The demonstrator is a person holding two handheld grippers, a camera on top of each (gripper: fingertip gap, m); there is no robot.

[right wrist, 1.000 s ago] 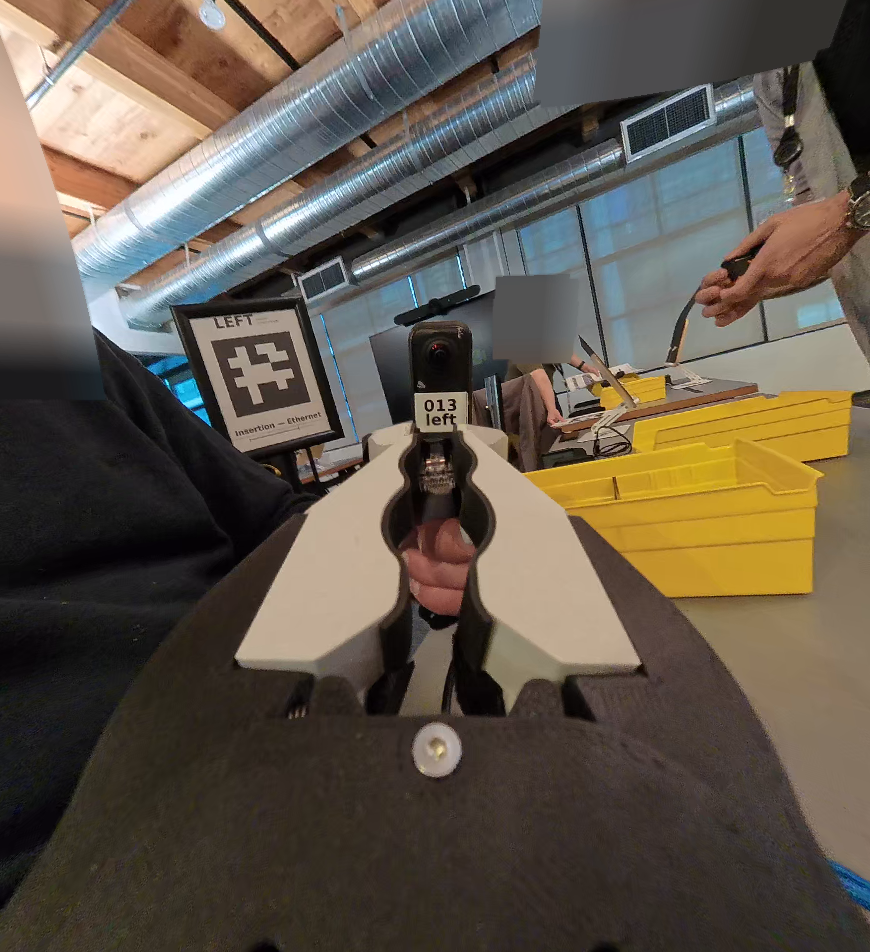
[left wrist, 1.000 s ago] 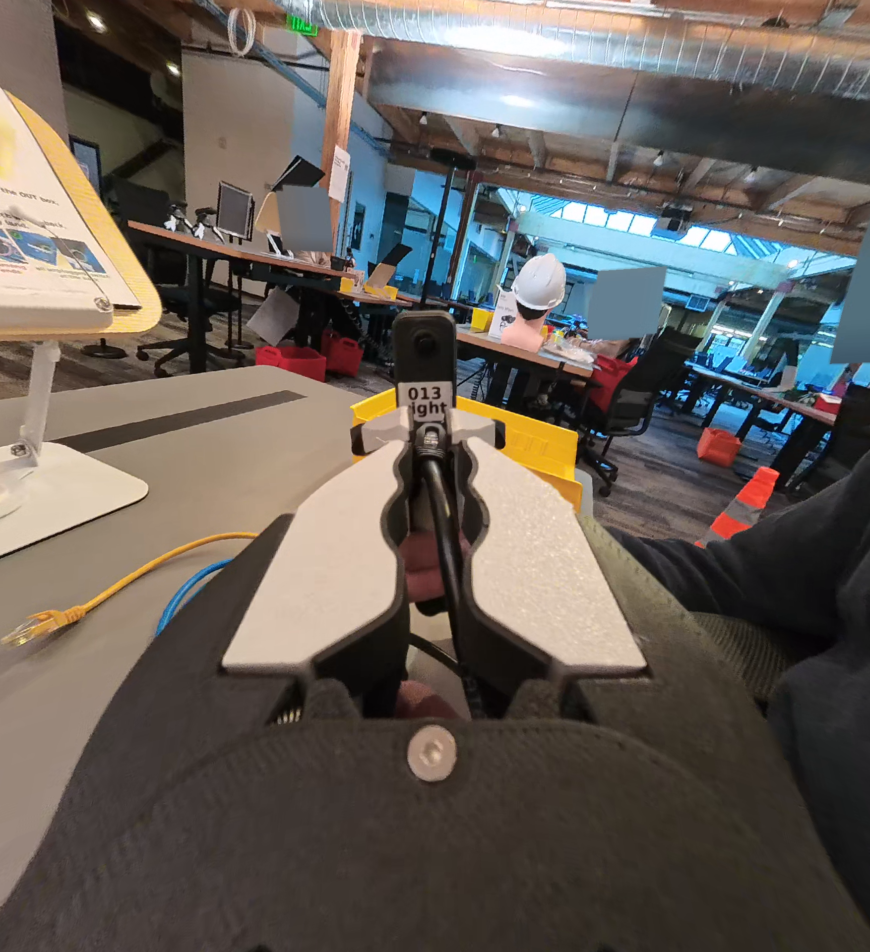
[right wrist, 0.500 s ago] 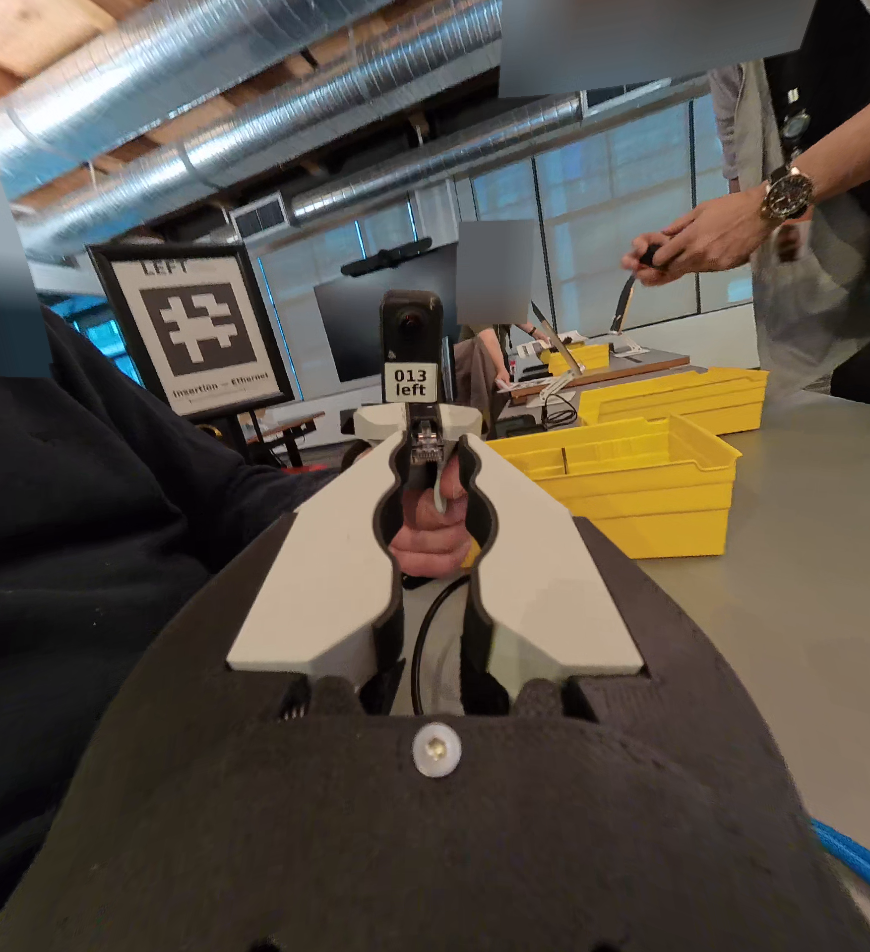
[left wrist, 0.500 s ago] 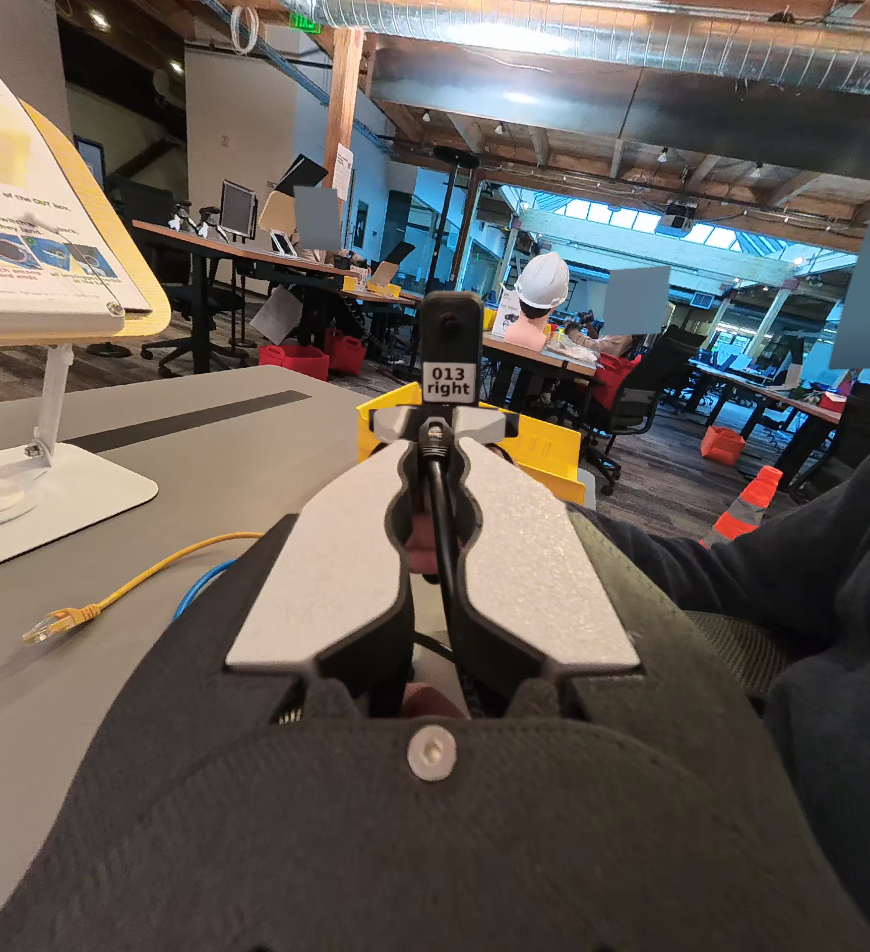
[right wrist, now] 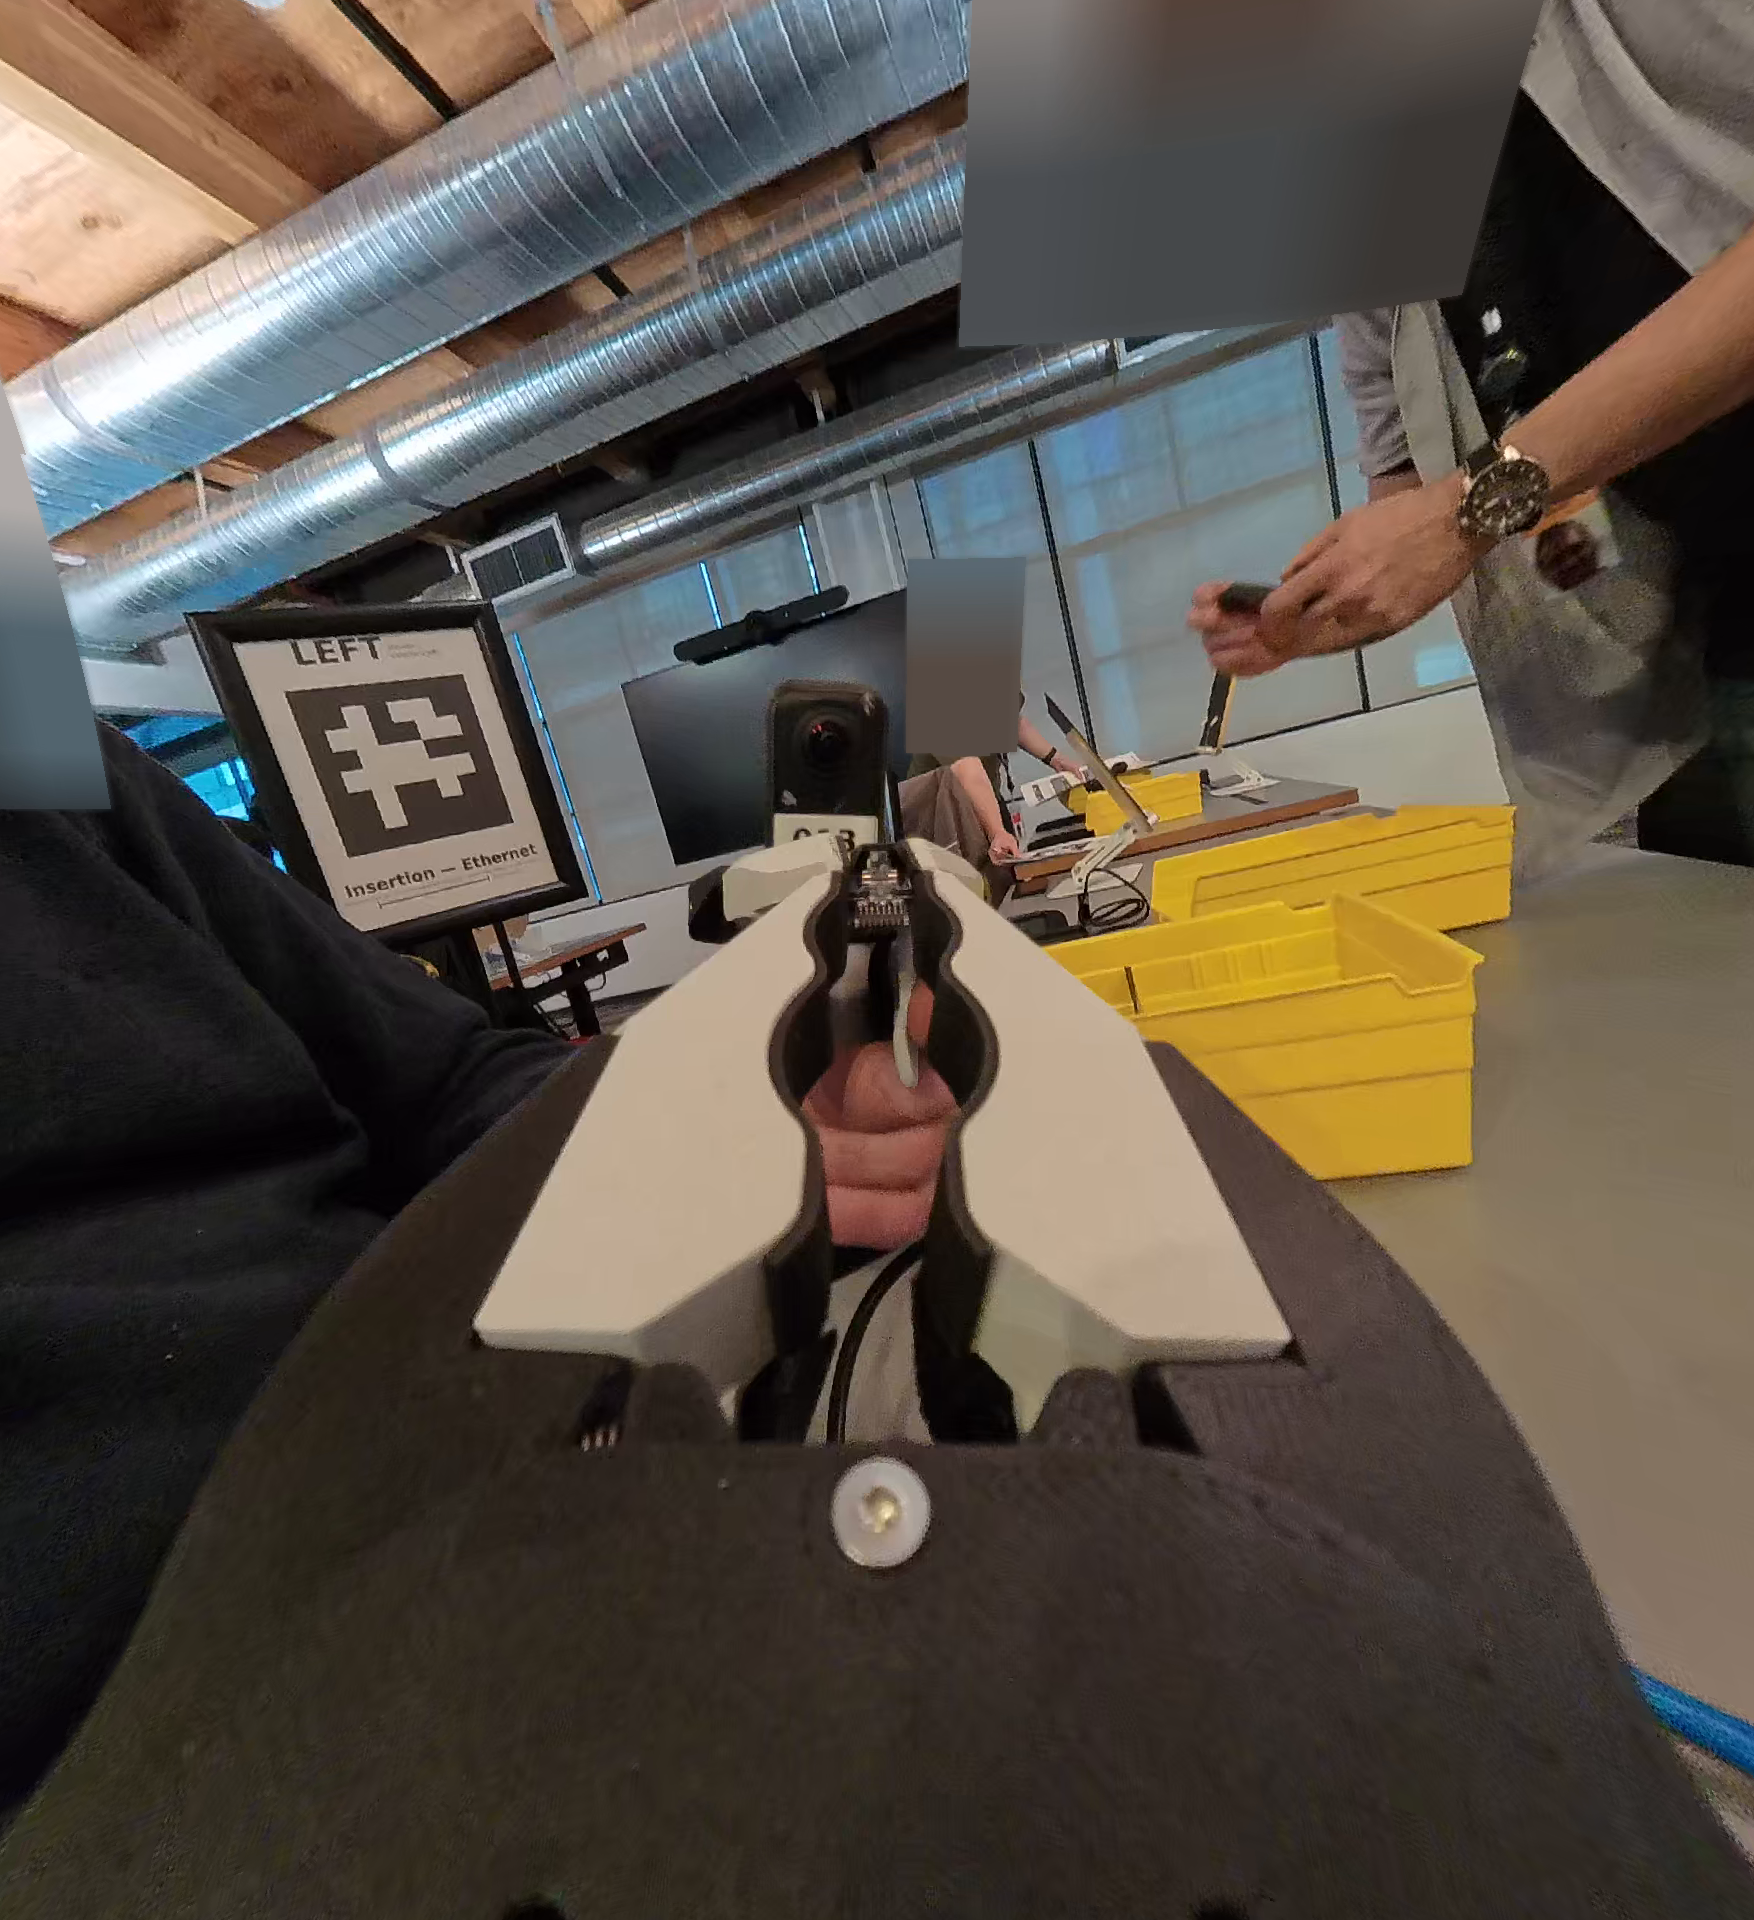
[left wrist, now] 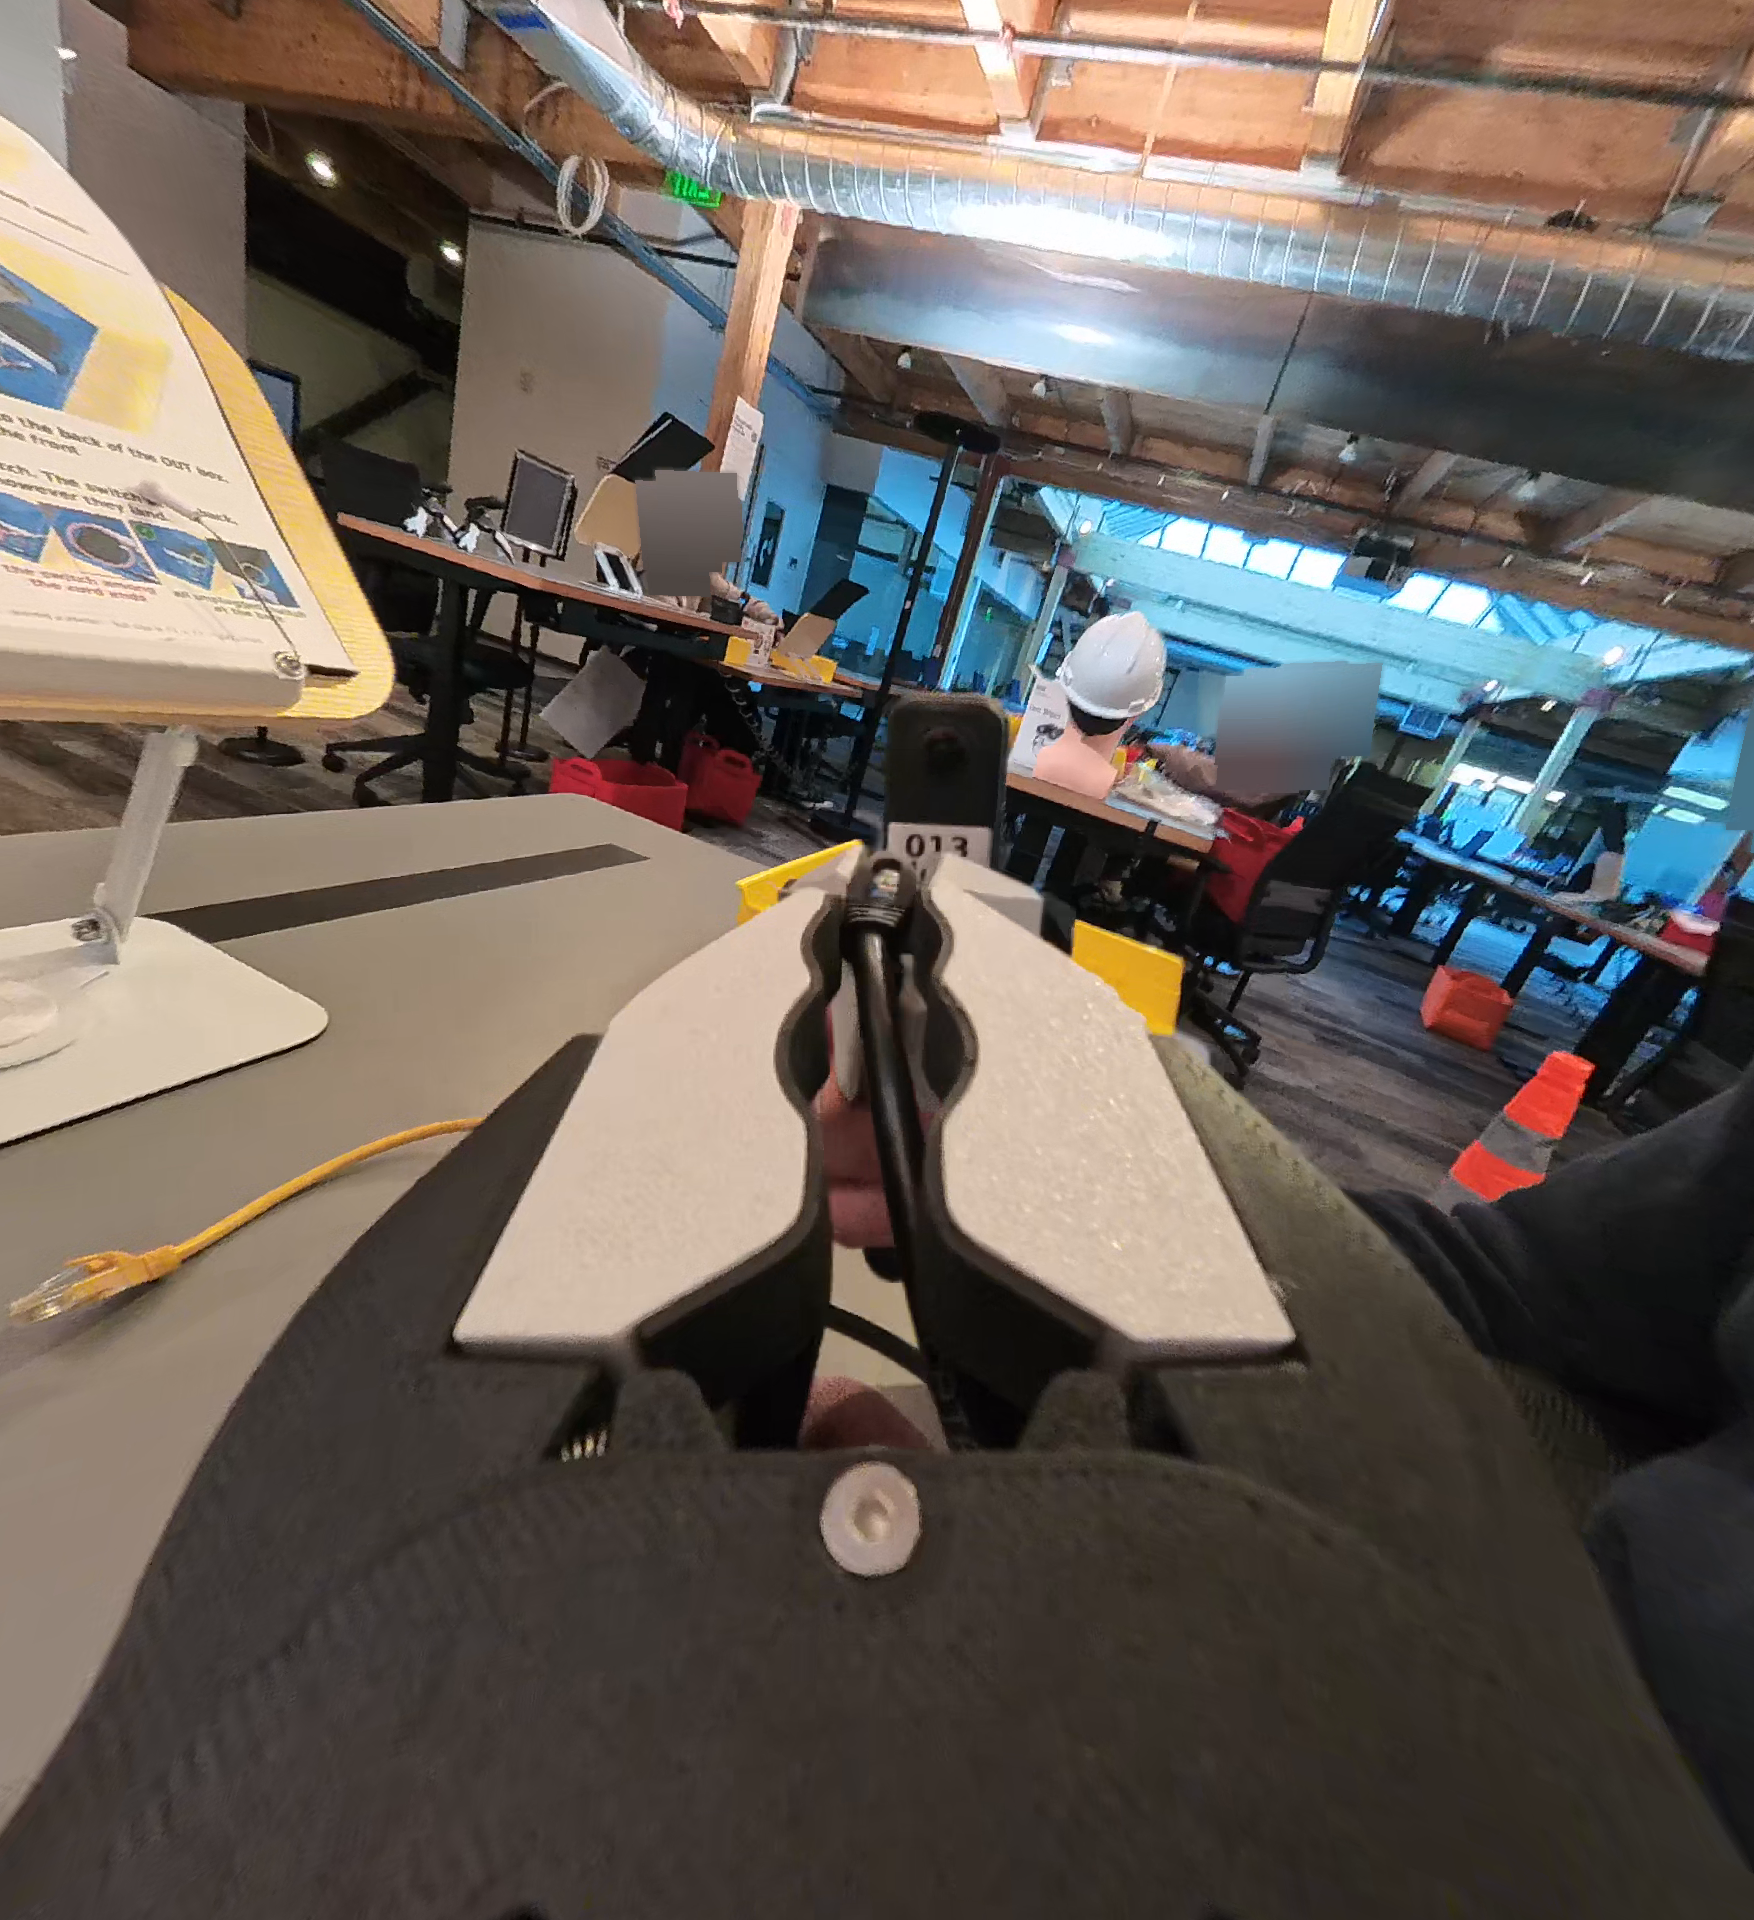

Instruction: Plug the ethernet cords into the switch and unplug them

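In the left wrist view my left gripper (left wrist: pixel 878 883) is shut on the plug end of a black ethernet cord (left wrist: pixel 888 1070), which runs back between the fingers. In the right wrist view my right gripper (right wrist: pixel 878 883) is shut on a clear ethernet plug (right wrist: pixel 878 899) with a pale cord (right wrist: pixel 902 1039) hanging from it. The two grippers face each other tip to tip. Each view shows the other gripper's camera just behind the fingertips, in the left wrist view (left wrist: pixel 946 769) and in the right wrist view (right wrist: pixel 829 748). No switch is in view.
A loose yellow cord (left wrist: pixel 260 1205) lies on the grey table (left wrist: pixel 385 997), and a blue cord (right wrist: pixel 1746 1756) lies at the right. A white document stand (left wrist: pixel 104 1018) is at the left. Yellow bins (right wrist: pixel 1299 1060) stand behind. A framed sign (right wrist: pixel 395 758) and a standing person's hand (right wrist: pixel 1361 582) are nearby. Only a small space, under 4 cm, lies between the two pairs of fingers.
Both grippers have moved closer together, so each other's camera now sits partly behind the fingertips. The blue cord has dropped out of the left wrist view. Both stay shut.
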